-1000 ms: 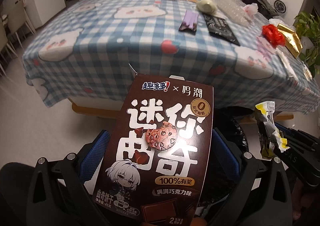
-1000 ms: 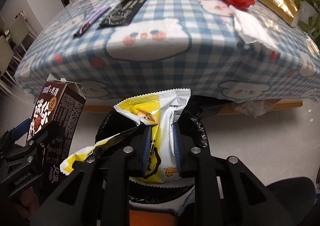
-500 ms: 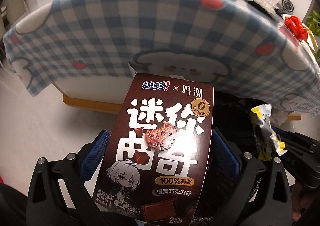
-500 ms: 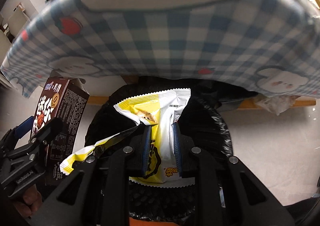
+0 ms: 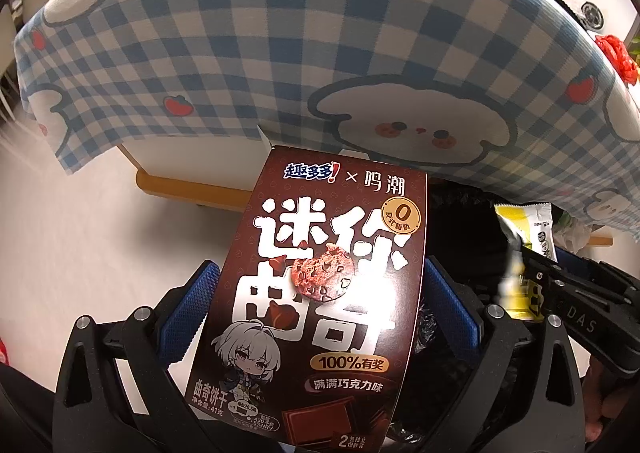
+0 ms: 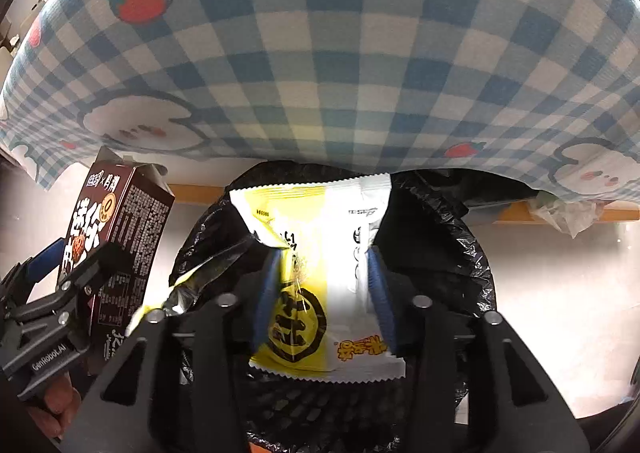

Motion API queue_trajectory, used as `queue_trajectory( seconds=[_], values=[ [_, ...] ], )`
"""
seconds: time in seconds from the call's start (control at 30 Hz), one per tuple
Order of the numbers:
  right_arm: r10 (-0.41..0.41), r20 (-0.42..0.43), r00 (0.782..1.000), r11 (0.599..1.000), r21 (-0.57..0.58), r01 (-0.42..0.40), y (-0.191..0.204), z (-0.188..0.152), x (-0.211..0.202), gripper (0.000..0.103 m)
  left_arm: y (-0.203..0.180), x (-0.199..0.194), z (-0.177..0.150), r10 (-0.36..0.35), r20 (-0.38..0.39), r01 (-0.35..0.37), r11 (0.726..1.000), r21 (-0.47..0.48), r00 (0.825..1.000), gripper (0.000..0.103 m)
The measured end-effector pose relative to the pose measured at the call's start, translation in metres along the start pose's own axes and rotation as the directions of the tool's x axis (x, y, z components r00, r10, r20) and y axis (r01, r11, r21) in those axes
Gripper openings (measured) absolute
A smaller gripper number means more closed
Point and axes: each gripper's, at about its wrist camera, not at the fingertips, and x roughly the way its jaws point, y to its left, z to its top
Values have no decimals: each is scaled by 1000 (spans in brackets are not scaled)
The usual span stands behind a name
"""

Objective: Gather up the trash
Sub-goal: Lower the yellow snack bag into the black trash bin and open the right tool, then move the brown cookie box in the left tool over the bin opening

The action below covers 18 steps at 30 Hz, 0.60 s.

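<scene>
Low in the right wrist view, the right gripper has just been spreading its jaws, the yellow-and-white snack wrapper loose between them over the black-lined trash bin. At far left, the left gripper clamps the brown cookie box beside the bin, under the blue checked tablecloth.

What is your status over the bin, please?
Left gripper shut on box. Right gripper just opened, wrapper loose between the pads, over bin bag. Nothing in the way.
</scene>
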Motion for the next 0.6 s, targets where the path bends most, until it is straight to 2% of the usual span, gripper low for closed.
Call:
queue_trajectory(
  seconds=[0.13, 0.3, 0.6],
  values=[
    [1, 11, 1000, 1000, -2, -1, 0, -2, -8, 62, -8, -5, -4, -3, 3, 3, 1000, 6, 1000, 97],
    [-5, 40, 999, 1000, -5, 5, -6, -6, -20, 82, -7, -3, -3, -13, 2, 13, 1000, 14, 1000, 97],
    [-18, 84, 996, 1000, 27, 16, -40, -15, -40, 95, -7, -11, 2, -33, 13, 33, 999, 37, 999, 97]
  ],
)
